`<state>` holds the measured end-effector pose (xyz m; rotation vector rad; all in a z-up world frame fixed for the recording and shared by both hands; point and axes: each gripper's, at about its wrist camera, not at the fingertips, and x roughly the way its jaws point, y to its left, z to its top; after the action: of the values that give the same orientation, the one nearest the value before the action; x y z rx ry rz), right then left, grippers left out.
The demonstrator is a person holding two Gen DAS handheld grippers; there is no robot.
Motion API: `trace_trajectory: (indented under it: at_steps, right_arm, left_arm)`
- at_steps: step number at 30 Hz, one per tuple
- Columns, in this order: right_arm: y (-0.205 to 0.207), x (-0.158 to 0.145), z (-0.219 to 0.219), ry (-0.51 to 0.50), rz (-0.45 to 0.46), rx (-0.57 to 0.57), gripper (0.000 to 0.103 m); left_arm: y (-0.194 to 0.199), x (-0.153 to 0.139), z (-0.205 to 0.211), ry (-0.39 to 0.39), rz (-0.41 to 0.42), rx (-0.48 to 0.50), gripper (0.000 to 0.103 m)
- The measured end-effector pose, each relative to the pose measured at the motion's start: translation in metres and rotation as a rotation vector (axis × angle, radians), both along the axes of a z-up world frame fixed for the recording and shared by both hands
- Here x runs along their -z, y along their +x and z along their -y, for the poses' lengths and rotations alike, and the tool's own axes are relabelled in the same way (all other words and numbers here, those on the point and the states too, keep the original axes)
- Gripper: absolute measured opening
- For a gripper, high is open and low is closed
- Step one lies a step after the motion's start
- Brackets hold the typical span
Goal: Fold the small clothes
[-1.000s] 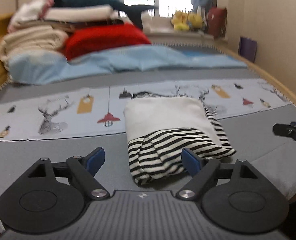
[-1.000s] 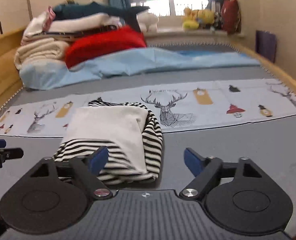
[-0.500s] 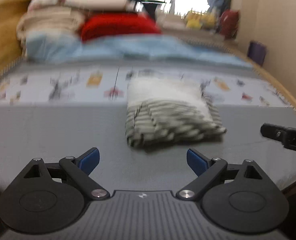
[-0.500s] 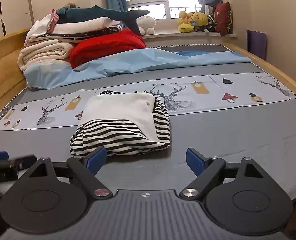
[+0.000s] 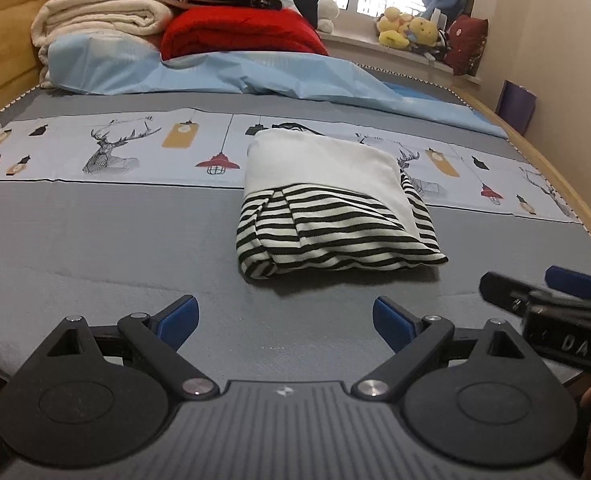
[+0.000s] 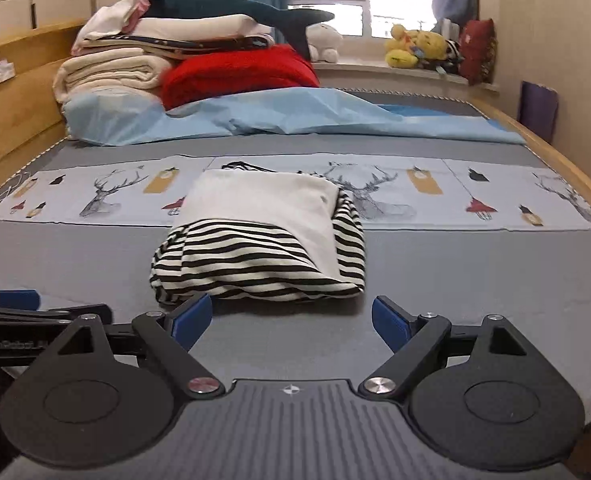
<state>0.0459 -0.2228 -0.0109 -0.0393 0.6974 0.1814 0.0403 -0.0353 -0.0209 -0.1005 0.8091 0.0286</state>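
A small garment, white above and black-and-white striped below, lies folded in a compact bundle (image 5: 335, 204) (image 6: 263, 240) on the grey bed cover. My left gripper (image 5: 285, 320) hovers open in front of the bundle's near edge, nothing between its blue pads. In the right wrist view my right gripper (image 6: 291, 318) is open too, just short of the striped edge, and holds nothing. Each gripper shows at the side of the other's view: the right one (image 5: 551, 304) at the right edge, the left one (image 6: 27, 308) at the left edge.
A printed strip with deer and lanterns (image 5: 115, 148) crosses the bed behind the garment. Further back lie a light blue sheet (image 5: 255, 76), a red blanket (image 5: 239, 36) and stacked cream bedding (image 5: 95, 16). A wooden bed edge (image 5: 567, 188) runs along the right; plush toys (image 6: 419, 46) sit on the windowsill.
Both grippers have drawn back from the folded garment, which now lies untouched ahead of their open fingers. The left view has steadied after a blurred swing.
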Motion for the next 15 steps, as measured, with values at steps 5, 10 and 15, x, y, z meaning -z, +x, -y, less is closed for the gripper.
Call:
trace_trajectory:
  at_steps: [5,10,15]
  right_arm:
    - [0.0038,0.0039,-0.0035,0.006,-0.015,-0.008,0.088]
    - [0.0049,0.0039,-0.0042,0.024,-0.018,0.008,0.088]
    - [0.0036,0.0047,-0.0060,0.011,-0.011,-0.004,0.088]
  left_arm:
    - [0.0014,0.0000,0.0062,0.020,0.012,0.005,0.096]
    - [0.0005,0.0004,0.0060,0.019,0.013,-0.010,0.096]
    - [0.0002,0.0016,0.0060,0.030,0.009,-0.003,0.096]
